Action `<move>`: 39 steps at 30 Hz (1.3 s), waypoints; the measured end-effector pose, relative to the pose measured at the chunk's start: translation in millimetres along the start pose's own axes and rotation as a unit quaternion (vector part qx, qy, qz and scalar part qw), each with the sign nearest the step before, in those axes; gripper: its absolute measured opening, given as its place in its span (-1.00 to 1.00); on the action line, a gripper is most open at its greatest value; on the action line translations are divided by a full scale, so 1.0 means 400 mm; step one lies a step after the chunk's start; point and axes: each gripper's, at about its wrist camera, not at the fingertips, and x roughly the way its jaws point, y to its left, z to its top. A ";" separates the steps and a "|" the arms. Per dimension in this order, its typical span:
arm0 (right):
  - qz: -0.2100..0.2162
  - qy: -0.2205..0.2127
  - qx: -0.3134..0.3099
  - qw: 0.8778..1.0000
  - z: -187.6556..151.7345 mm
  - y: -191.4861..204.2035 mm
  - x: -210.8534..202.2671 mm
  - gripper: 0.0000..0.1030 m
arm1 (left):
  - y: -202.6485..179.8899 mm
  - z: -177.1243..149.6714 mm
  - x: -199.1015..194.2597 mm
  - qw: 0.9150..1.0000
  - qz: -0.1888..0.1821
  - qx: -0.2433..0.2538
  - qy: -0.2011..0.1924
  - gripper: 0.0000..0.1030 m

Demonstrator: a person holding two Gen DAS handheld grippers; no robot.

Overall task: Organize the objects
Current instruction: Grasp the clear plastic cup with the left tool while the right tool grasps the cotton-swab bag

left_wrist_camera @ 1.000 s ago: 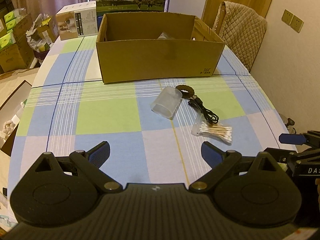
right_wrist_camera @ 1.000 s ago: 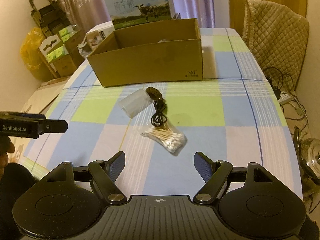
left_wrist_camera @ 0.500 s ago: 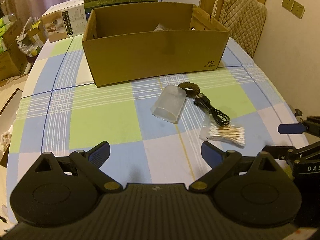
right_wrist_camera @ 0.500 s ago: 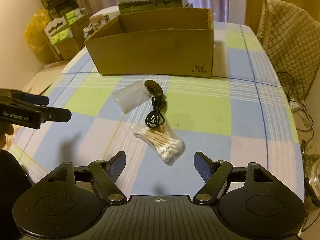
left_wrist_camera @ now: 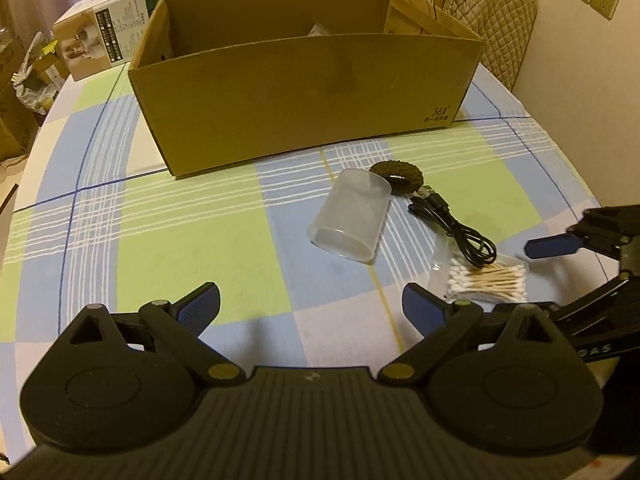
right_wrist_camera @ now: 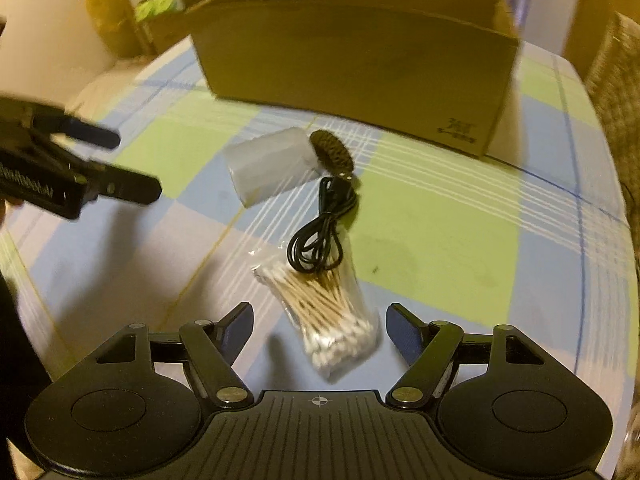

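A bag of cotton swabs lies just ahead of my open right gripper, its near end between the fingers. The same bag shows right of my open left gripper, which holds nothing. A coiled black cable lies beyond the swabs. A clear plastic cup lies on its side, with a dark brown round piece behind it. An open cardboard box stands at the back.
The table has a blue, green and white checked cloth. A white carton and a milk box stand behind the cardboard box. A quilted chair back is at the far right. Boxes are stacked off the table's left.
Both grippers have moved forward toward the objects. The right gripper has dropped low over the cotton swabs, which now reach between its fingers. Both stay open.
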 end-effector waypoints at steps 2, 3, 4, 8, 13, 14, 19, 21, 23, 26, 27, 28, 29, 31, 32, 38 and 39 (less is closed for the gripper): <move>0.001 0.012 -0.024 1.000 0.005 0.003 0.027 0.24 | 0.003 0.004 0.013 1.000 -0.002 -0.001 0.002 0.86; 0.000 0.017 -0.033 0.999 0.007 0.003 0.038 0.18 | 0.005 0.005 0.019 1.000 -0.003 -0.001 0.003 0.86; -0.004 0.021 -0.039 0.999 0.007 0.002 0.047 0.14 | 0.006 0.008 0.026 1.000 -0.004 0.000 0.004 0.86; -0.007 0.016 -0.045 0.999 0.006 -0.008 0.059 -0.01 | 0.007 0.015 0.050 1.000 -0.007 0.005 0.007 0.86; 0.002 0.002 -0.007 1.000 0.014 -0.029 0.050 -0.54 | 0.000 0.029 0.075 1.000 -0.015 0.011 0.006 0.85; -0.004 -0.002 0.010 1.000 0.014 -0.041 0.047 -0.56 | -0.003 0.032 0.079 1.000 -0.015 0.013 0.005 0.85; -0.042 -0.011 0.074 0.996 0.010 -0.085 0.041 -0.58 | -0.016 0.058 0.105 0.999 -0.019 0.026 -0.004 0.84; -0.045 -0.012 0.069 0.997 0.006 -0.083 0.039 -0.58 | -0.021 0.071 0.120 0.999 -0.020 0.033 -0.006 0.80; -0.052 -0.015 0.074 0.996 0.011 -0.084 0.045 -0.58 | -0.029 0.087 0.138 0.999 -0.023 0.044 -0.006 0.74; -0.067 -0.022 0.092 0.993 0.007 -0.095 0.041 -0.58 | -0.042 0.105 0.158 0.998 -0.030 0.064 -0.006 0.62; -0.064 -0.023 0.098 0.993 0.005 -0.093 0.039 -0.57 | -0.051 0.111 0.168 0.997 -0.029 0.076 -0.007 0.59; -0.062 -0.023 0.099 0.993 0.004 -0.094 0.038 -0.57 | -0.055 0.115 0.177 0.996 -0.030 0.085 -0.006 0.58; -0.060 -0.023 0.095 0.993 0.005 -0.092 0.034 -0.57 | -0.059 0.120 0.190 0.995 -0.032 0.092 -0.001 0.54; -0.057 -0.023 0.089 0.994 0.006 -0.092 0.035 -0.57 | -0.066 0.123 0.213 0.994 -0.031 0.103 0.010 0.42; -0.057 -0.024 0.087 0.994 0.006 -0.092 0.033 -0.57 | -0.068 0.123 0.221 0.993 -0.033 0.109 0.014 0.32; -0.062 -0.029 0.086 0.994 -0.006 -0.089 0.041 -0.38 | -0.066 0.115 0.227 0.993 -0.040 0.110 0.024 -0.07; -0.062 -0.030 0.084 0.994 -0.007 -0.087 0.042 -0.36 | -0.065 0.111 0.223 0.993 -0.042 0.109 0.026 -0.07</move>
